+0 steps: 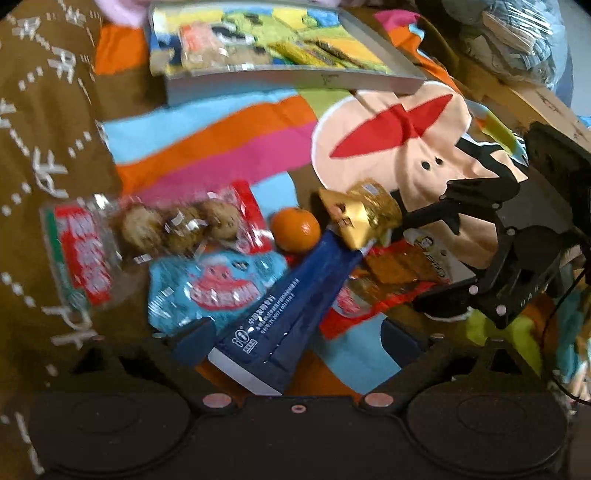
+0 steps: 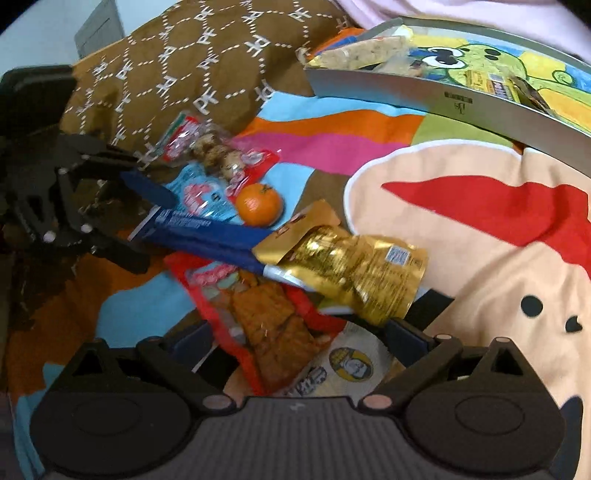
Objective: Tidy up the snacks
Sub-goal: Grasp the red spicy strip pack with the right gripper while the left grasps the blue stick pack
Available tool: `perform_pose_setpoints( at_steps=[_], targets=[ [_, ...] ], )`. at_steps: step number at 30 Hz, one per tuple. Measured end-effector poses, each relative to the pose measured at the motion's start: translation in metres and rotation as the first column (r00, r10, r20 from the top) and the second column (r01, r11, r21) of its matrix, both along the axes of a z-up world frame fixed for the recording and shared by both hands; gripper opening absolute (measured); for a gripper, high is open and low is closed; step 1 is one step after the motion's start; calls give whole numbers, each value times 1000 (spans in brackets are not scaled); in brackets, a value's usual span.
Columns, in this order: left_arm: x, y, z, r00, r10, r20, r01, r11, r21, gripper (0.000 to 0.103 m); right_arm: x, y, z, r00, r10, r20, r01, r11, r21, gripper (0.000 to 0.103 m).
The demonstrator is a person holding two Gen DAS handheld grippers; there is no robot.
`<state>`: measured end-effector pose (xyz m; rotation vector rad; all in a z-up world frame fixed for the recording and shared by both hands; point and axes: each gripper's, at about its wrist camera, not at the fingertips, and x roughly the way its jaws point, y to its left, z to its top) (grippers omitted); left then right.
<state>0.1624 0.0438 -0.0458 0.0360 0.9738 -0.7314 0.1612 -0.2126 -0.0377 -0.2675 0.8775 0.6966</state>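
Snacks lie in a heap on a colourful cloth. A long dark-blue packet (image 1: 280,317) (image 2: 207,236) lies between the wide-apart fingers of my left gripper (image 1: 297,343) (image 2: 159,232), and the pads are off it. My right gripper (image 2: 301,339) (image 1: 410,258) stands open over a red packet of brown pieces (image 2: 269,332) (image 1: 391,273) and a white packet (image 2: 343,365). A crumpled gold pouch (image 2: 351,273) (image 1: 365,214) rests on the blue packet's far end. Beside them lie a mandarin (image 1: 295,229) (image 2: 258,205), a cookie packet (image 1: 177,229) (image 2: 218,155) and a light-blue packet (image 1: 214,288) (image 2: 199,195).
A metal tray (image 1: 295,81) (image 2: 424,96) with a cartoon print holds a few packets beyond the heap. A brown patterned cushion (image 1: 48,147) (image 2: 184,55) borders the left side. A cardboard box (image 1: 535,103) and a plastic bag (image 1: 517,33) stand at the far right.
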Motion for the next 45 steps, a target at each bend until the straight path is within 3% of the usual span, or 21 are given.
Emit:
perform_pose_setpoints(
  at_steps=[8, 12, 15, 20, 29, 31, 37, 40, 43, 45],
  targets=[
    [-8, -7, -1, 988, -111, -105, 105, 993, -57, 89, -33, 4, 4, 998, 47, -44, -47, 999, -8, 99],
    [-13, -12, 3, 992, -112, -58, 111, 994, -24, 89, -46, 8, 6, 996, 83, -14, -83, 996, -45, 98],
    [-11, -18, 2, 995, -101, -18, 101, 995, 17, 89, -42, 9, 7, 999, 45, 26, -44, 998, -36, 98],
    [-2, -24, -4, 994, -103, -29, 103, 994, 19, 88, -25, 12, -2, 1000, -11, 18, 11, 1000, -6, 95],
    [-2, -27, -5, 996, -85, -27, 86, 996, 33, 59, -36, 19, -9, 998, -49, 43, 49, 999, 5, 82],
    [-2, -28, -6, 997, -70, -21, 71, 996, 50, 46, -42, 19, -9, 996, -73, 50, 74, 997, -2, 75],
    [-14, -28, -4, 998, -6, -68, 6, 1000, 3, 42, -59, 18, -7, 983, -183, 36, 183, 983, -16, 71],
    [-32, -40, 0, 999, -30, -28, 31, 999, 36, 43, -71, 20, -4, 975, -219, 27, 220, 975, -40, 71],
    [-40, -47, -2, 998, -53, -17, 54, 997, 61, 43, -78, 21, -2, 975, -218, 35, 220, 974, -60, 78],
    [-41, -50, -4, 998, -58, 6, 57, 995, 81, 52, -77, 19, -1, 974, -224, 31, 225, 973, -47, 79]
  ],
)
